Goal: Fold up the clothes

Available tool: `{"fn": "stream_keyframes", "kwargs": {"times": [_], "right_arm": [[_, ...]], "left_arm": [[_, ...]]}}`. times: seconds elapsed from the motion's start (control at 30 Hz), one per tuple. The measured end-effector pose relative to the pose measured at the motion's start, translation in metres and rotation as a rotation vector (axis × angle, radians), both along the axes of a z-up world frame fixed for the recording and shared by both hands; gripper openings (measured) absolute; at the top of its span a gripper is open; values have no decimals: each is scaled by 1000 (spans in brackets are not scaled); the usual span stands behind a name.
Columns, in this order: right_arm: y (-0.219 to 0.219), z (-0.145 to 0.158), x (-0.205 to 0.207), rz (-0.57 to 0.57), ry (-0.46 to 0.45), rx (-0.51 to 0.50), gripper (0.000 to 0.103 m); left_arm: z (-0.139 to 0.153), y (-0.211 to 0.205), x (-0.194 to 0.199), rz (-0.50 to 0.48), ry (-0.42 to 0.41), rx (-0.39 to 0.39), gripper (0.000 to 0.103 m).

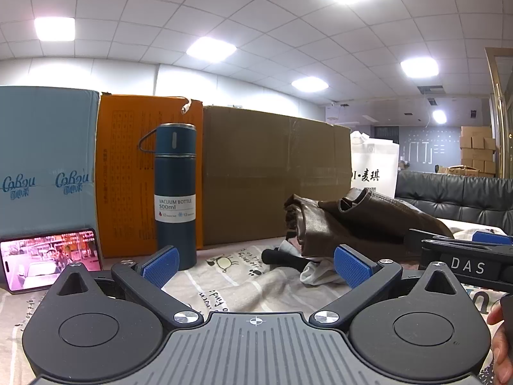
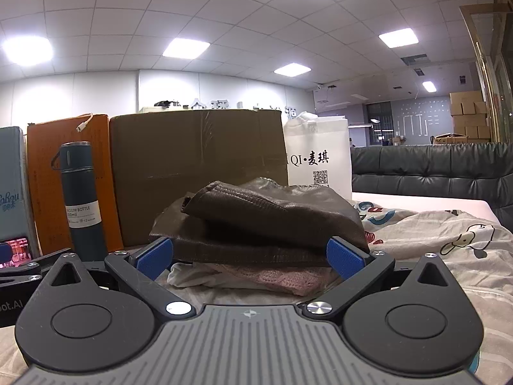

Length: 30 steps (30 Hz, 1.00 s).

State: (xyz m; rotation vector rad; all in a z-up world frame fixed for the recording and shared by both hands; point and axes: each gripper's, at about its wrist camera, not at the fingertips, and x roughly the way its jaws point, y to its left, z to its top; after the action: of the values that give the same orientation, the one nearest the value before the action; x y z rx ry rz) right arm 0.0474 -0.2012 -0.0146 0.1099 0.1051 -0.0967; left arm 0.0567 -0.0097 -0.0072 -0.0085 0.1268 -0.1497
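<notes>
A folded brown leather garment [image 2: 266, 224] lies on top of a pink knit piece [image 2: 282, 279] and a white cloth [image 2: 182, 277] on the printed sheet [image 2: 433, 240]. My right gripper [image 2: 250, 260] is open and empty, its blue pads level with the pile's near edge, one on each side. In the left wrist view the brown garment [image 1: 352, 224] lies to the right, with white cloth [image 1: 317, 272] and a black item [image 1: 282, 258] beside it. My left gripper [image 1: 256, 266] is open and empty over the sheet, left of the pile. The right gripper's body [image 1: 468, 263] shows at the right.
A blue vacuum bottle [image 1: 175, 192] stands at the left. Behind it stand a blue box [image 1: 45, 160], an orange box [image 1: 128, 173] and a brown cardboard box [image 1: 272, 176]. A phone [image 1: 48, 260] leans at the far left. A white bag [image 2: 317, 157] and a black sofa [image 2: 433, 170] stand at the right.
</notes>
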Motion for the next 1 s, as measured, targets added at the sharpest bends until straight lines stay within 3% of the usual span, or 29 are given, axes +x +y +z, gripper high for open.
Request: {"fn": "stream_keyframes", "kwargs": {"times": [1.0], "right_arm": [[-2,-1,3,15,20,14,103]], "left_arm": [[0,-1,1,-10,13,-2,103]]}}
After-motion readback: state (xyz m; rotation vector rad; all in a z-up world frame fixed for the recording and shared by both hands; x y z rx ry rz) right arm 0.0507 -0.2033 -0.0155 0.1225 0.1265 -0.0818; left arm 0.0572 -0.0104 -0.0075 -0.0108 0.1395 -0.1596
